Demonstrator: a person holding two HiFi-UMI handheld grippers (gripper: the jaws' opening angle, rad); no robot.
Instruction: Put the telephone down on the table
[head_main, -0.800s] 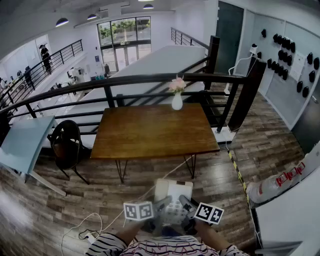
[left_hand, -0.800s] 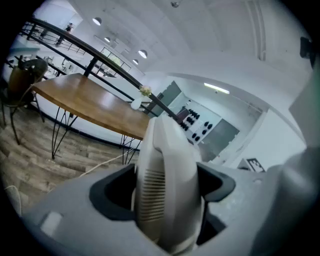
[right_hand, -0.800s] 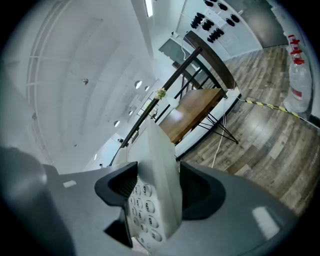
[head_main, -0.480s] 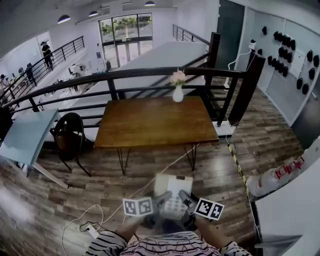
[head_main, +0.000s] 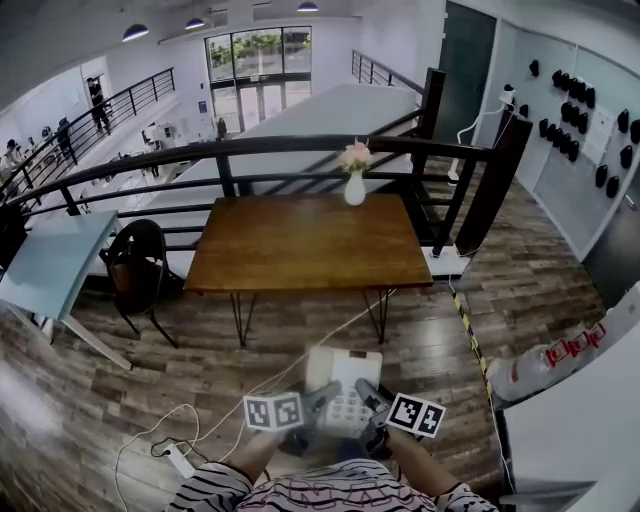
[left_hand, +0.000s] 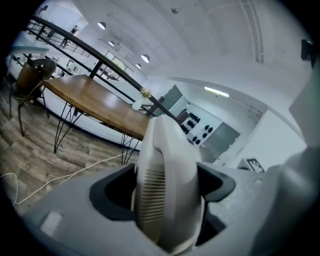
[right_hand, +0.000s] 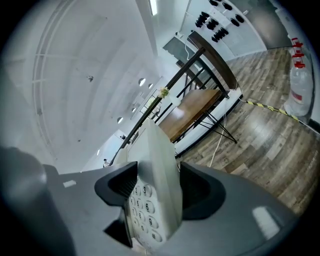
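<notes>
A pale desk telephone (head_main: 345, 385) hangs in the air above the wooden floor, held from both sides. My left gripper (head_main: 320, 400) is shut on its left edge; in the left gripper view the grilled side of the telephone (left_hand: 167, 170) fills the gap between the jaws. My right gripper (head_main: 370, 397) is shut on its right edge, and the keypad of the telephone (right_hand: 150, 200) shows between those jaws. The brown wooden table (head_main: 300, 250) stands ahead of the grippers on thin metal legs, well apart from the telephone.
A white vase with pink flowers (head_main: 354, 180) stands at the table's far edge. A black railing (head_main: 300, 148) runs behind it. A dark chair (head_main: 135, 275) and a light-blue table (head_main: 50, 275) stand to the left. A cable (head_main: 170, 450) lies on the floor.
The telephone and both grippers sit slightly higher in the head view, and the view has shifted a little. Both grips are unchanged.
</notes>
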